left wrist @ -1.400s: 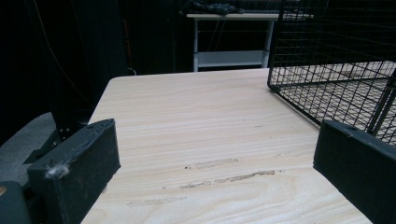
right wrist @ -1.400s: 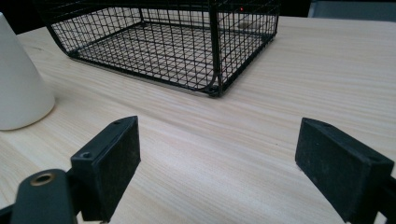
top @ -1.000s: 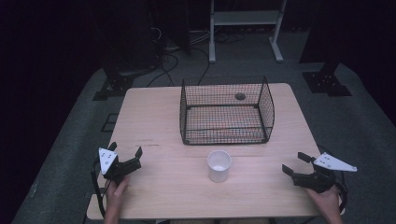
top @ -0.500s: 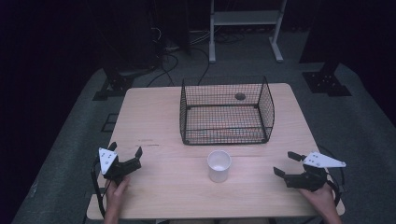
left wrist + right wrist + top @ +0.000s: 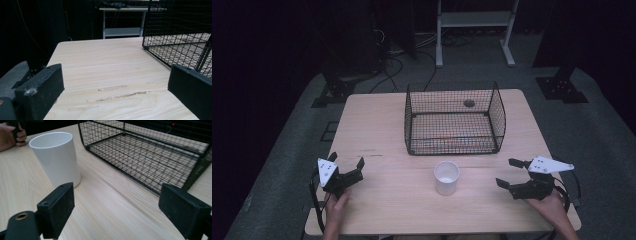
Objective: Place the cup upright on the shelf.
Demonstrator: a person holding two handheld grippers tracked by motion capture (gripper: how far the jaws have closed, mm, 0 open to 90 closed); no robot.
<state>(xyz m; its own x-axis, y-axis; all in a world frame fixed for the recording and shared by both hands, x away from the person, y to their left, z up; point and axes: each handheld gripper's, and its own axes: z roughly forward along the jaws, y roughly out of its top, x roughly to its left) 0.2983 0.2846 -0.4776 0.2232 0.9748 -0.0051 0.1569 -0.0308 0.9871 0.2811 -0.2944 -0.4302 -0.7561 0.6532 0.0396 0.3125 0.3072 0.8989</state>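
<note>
Pale wood grain, scuffed in places, covers the desk (image 5: pixel 382 125), whose near edge is cut off at the bottom of the high view together with both forearms. At the left, the left hand-held gripper (image 5: pixel 346 169) is held low over the near left corner, its jaws spread wide with nothing but bare wood between them; the hand (image 5: pixel 337 206) behind it is partly hidden by the gripper body. Open wood lies between it and the white cup (image 5: pixel 446 177), a smooth, straight-walled cylinder standing upright near the middle of the front half, just before the wire basket (image 5: pixel 455 120). The basket is a black mesh box, open on top, set on the far half of the desk; a small dark round thing seen through its far wall cannot be made out. At the right, the right hand-held gripper (image 5: pixel 512 172) is pointed toward the cup and well apart from it, jaws open and empty, having just been opening slightly. In the right gripper view the cup's (image 5: pixel 56 157) inside is hidden.
</note>
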